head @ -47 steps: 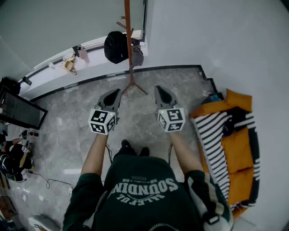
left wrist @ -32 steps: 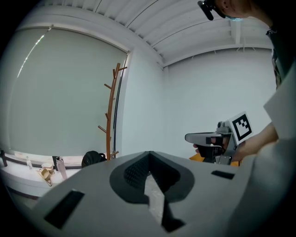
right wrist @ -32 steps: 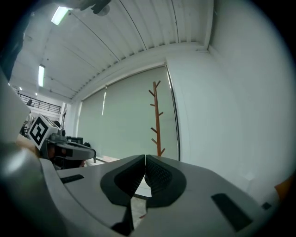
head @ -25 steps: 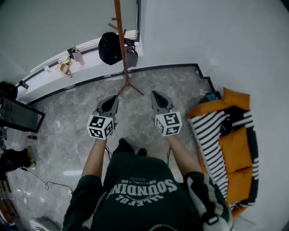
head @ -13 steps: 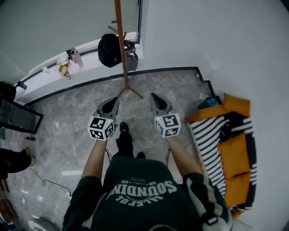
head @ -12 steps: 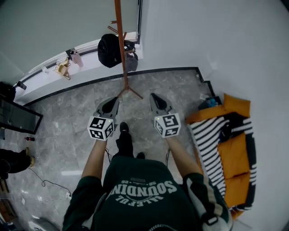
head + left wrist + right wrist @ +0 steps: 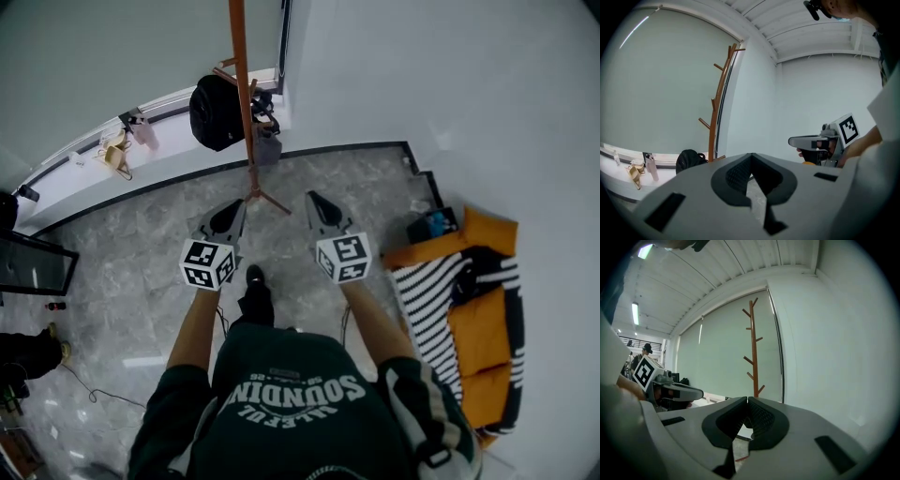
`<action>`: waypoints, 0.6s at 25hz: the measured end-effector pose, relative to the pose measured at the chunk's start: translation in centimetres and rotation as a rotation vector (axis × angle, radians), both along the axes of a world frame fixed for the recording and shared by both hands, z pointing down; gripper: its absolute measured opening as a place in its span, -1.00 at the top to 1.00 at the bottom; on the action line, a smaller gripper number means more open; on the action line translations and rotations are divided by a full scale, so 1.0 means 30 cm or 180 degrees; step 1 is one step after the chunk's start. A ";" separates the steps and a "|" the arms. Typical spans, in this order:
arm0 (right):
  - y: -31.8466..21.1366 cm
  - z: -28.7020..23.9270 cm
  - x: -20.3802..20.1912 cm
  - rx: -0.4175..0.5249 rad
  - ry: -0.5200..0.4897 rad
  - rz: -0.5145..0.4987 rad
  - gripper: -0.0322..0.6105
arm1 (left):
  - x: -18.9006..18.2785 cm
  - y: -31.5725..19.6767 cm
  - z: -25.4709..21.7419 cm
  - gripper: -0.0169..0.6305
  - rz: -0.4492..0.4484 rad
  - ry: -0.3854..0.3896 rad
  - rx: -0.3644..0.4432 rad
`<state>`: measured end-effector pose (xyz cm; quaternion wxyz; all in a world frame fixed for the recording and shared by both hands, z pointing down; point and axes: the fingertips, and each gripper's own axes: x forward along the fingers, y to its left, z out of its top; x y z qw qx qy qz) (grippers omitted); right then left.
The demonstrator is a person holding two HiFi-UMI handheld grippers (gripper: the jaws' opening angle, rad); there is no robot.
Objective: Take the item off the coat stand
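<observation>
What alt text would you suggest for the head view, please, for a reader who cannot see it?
Seen from above, a person points the left gripper and right gripper, both shut and empty, towards a wooden coat stand with a black backpack hanging on it. An orange sofa with a striped throw stands at the right on the grey marble floor.

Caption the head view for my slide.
Person faces a coat stand holding a black bag, left tool and right tool shut and empty.

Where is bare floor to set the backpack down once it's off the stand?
Open floor between the windowsill and the left gripper, and between the coat stand and the sofa. Crowded: the sill's clutter, the sofa's striped blanket.
</observation>
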<state>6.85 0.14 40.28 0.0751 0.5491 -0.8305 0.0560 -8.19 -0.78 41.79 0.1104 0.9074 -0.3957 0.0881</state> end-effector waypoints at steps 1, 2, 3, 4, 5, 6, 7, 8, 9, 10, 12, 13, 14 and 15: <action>-0.037 0.002 -0.003 -0.0013 0.0004 0.0011 0.90 | 0.003 -0.038 0.002 0.95 0.0031 -0.0010 -0.0011; -0.075 0.004 -0.008 -0.0029 0.0011 0.0023 0.90 | 0.006 -0.077 0.002 0.95 0.0067 -0.0019 -0.0018; -0.114 0.007 -0.014 -0.0050 0.0018 0.0037 0.90 | 0.009 -0.117 0.001 0.95 0.0105 -0.0027 -0.0023; -0.155 0.011 -0.021 -0.0075 0.0025 0.0053 0.90 | 0.009 -0.157 0.000 0.95 0.0144 -0.0037 -0.0025; -0.196 0.016 -0.031 -0.0103 0.0032 0.0070 0.90 | 0.009 -0.199 0.000 0.95 0.0183 -0.0053 -0.0024; -0.237 0.023 -0.040 -0.0131 0.0042 0.0087 0.90 | 0.008 -0.240 0.002 0.95 0.0223 -0.0075 -0.0020; -0.278 0.030 -0.049 -0.0158 0.0051 0.0105 0.90 | 0.006 -0.281 0.005 0.95 0.0263 -0.0100 -0.0013; -0.318 0.039 -0.058 -0.0180 0.0055 0.0121 0.90 | 0.005 -0.321 0.010 0.95 0.0301 -0.0126 -0.0007; -0.354 0.047 -0.067 -0.0198 0.0055 0.0134 0.90 | 0.004 -0.358 0.018 0.95 0.0336 -0.0147 -0.0007; -0.384 0.055 -0.076 -0.0217 0.0053 0.0144 0.90 | 0.003 -0.390 0.027 0.95 0.0369 -0.0161 -0.0015; -0.428 0.074 -0.094 -0.0277 0.0043 0.0164 0.90 | -0.002 -0.441 0.044 0.95 0.0425 -0.0168 -0.0041; -0.445 0.085 -0.101 -0.0316 0.0036 0.0179 0.90 | -0.005 -0.463 0.052 0.95 0.0446 -0.0169 -0.0055; -0.460 0.097 -0.106 -0.0349 0.0030 0.0197 0.90 | -0.008 -0.484 0.059 0.95 0.0465 -0.0169 -0.0072; -0.473 0.107 -0.111 -0.0366 0.0028 0.0215 0.90 | -0.011 -0.502 0.066 0.95 0.0481 -0.0166 -0.0091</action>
